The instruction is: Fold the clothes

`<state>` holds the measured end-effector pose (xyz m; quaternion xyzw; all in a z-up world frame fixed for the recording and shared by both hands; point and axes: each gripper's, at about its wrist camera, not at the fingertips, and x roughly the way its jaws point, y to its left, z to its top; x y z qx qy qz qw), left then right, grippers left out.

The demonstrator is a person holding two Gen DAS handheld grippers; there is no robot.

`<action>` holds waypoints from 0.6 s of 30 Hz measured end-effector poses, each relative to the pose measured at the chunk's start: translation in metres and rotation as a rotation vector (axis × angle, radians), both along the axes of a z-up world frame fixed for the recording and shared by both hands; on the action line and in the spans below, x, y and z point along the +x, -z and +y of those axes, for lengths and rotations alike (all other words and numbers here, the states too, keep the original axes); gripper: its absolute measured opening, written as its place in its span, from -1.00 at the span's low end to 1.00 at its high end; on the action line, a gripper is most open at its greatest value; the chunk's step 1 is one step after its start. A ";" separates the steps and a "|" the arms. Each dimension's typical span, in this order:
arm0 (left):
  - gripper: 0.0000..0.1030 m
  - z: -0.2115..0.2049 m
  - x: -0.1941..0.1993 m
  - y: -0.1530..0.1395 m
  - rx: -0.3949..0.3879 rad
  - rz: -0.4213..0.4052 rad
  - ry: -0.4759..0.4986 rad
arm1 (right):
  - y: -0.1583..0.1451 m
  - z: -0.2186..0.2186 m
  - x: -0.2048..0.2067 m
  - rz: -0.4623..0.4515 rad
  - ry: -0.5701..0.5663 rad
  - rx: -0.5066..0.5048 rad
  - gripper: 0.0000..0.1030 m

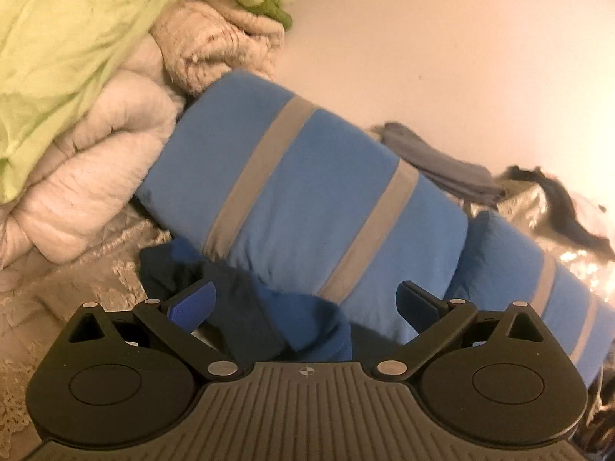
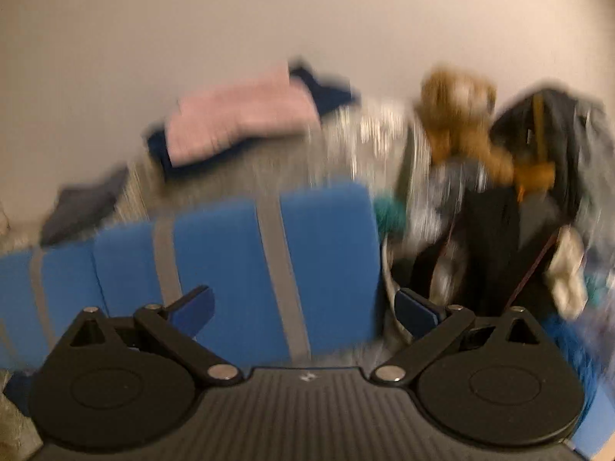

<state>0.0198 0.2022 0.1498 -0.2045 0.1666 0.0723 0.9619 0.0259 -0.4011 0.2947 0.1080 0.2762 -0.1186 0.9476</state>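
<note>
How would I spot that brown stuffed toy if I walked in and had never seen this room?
Start at the big blue garment with grey stripes lying across the bed, then follow it to its right-hand end in the right wrist view. Behind that end rises a heap of dark clothes; the teddy bear sits at its top against the wall. It is the only golden-brown, furry thing there, though the picture is blurred.

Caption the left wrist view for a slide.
Open left tongs hover over a blue garment with grey stripes beside a heap of unfolded laundry.
</note>
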 end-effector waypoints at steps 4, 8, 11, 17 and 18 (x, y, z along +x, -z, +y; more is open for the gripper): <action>0.99 -0.013 0.006 0.015 0.019 0.054 0.059 | 0.099 0.002 0.029 0.122 -0.003 0.018 1.00; 0.99 -0.038 0.010 0.026 0.061 0.089 0.158 | 0.189 0.001 0.040 0.165 0.005 0.204 0.91; 0.99 -0.053 0.011 0.033 0.067 0.112 0.220 | 0.251 0.003 0.047 0.187 0.006 0.339 0.78; 0.99 -0.071 0.016 0.047 0.083 0.169 0.284 | 0.302 0.020 0.061 0.196 -0.032 0.401 0.39; 0.99 -0.072 0.017 0.048 0.073 0.178 0.292 | 0.302 0.022 0.063 0.190 -0.041 0.388 0.39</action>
